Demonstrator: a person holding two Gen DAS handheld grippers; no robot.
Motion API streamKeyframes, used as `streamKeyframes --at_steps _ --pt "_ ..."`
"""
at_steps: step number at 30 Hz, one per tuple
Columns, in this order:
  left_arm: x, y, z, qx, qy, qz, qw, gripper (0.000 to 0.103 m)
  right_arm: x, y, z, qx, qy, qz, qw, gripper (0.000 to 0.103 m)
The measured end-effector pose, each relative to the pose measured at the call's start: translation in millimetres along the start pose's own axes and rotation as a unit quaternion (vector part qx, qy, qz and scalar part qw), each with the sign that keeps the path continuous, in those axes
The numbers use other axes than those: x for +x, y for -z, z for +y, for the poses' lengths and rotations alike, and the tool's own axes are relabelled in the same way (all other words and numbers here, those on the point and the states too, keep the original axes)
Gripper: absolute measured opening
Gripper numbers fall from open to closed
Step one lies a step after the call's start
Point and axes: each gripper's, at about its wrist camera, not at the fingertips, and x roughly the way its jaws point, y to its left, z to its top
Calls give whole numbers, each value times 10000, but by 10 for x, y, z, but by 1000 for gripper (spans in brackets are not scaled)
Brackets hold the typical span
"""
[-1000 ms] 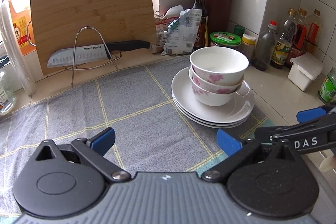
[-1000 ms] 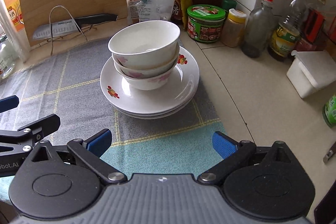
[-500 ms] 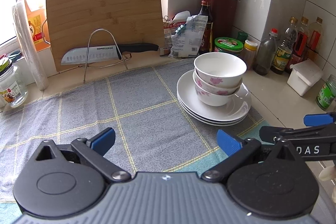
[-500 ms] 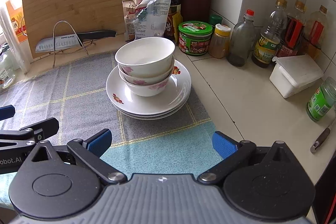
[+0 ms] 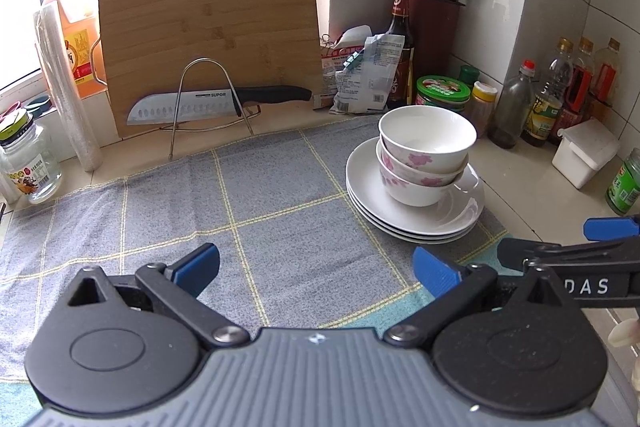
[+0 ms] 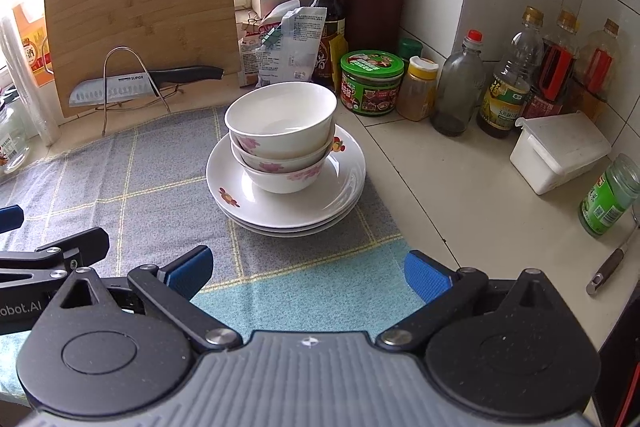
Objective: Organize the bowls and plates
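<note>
Far on the left, a knife [image 5: 216, 101] rests on a wire rack by the bamboo cutting board [image 5: 208, 39]. The left gripper [image 5: 316, 265] hangs wide open over the checked cloth [image 5: 168, 211], holding nothing. To its right, three bowls [image 6: 282, 143] sit nested on the stacked plates [image 6: 286, 201]. The right gripper [image 6: 307, 267] is open and empty too. Both have pulled back, so the pile looks smaller (stacking seems finished).

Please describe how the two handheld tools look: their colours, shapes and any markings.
Both look alike. The left tool has a grey ribbed body, two round black discs, black link arms with silver pivots and blue pads. The right tool is the same. White lettering on their sides reads "DAS" and "obot.AI". No cables or sleeves show.
</note>
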Motion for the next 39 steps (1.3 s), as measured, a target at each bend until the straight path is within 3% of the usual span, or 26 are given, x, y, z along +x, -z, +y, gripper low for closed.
streamKeyframes --at_steps 39 --pt "26 -45 -8 22 -3 34 10000 102 40 -62 -32 -26 156 -2 9999 103"
